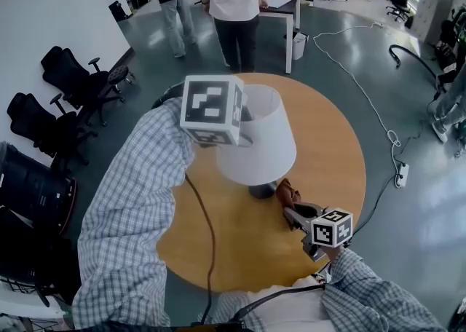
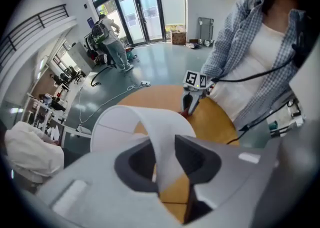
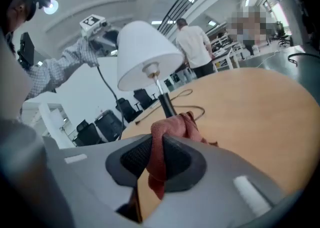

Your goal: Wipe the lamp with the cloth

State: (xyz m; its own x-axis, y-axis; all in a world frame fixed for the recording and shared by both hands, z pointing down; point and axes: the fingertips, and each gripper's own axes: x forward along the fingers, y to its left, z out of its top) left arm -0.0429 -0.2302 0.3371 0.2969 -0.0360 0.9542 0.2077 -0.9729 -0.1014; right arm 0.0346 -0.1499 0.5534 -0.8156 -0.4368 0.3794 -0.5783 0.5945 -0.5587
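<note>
A table lamp with a white shade and a dark base stands on the round wooden table. My left gripper comes down from above, and its marker cube sits over the shade's left rim. Its jaws are shut on the shade's thin rim. My right gripper is shut on a reddish-brown cloth, held off the table just right of the lamp base. In the right gripper view the shade and dark stem rise beyond the cloth.
A dark lamp cord loops on the table behind the stem. A black cable runs across the table's near left. Two people stand beyond the table. Office chairs stand left. A white cable and power strip lie on the floor.
</note>
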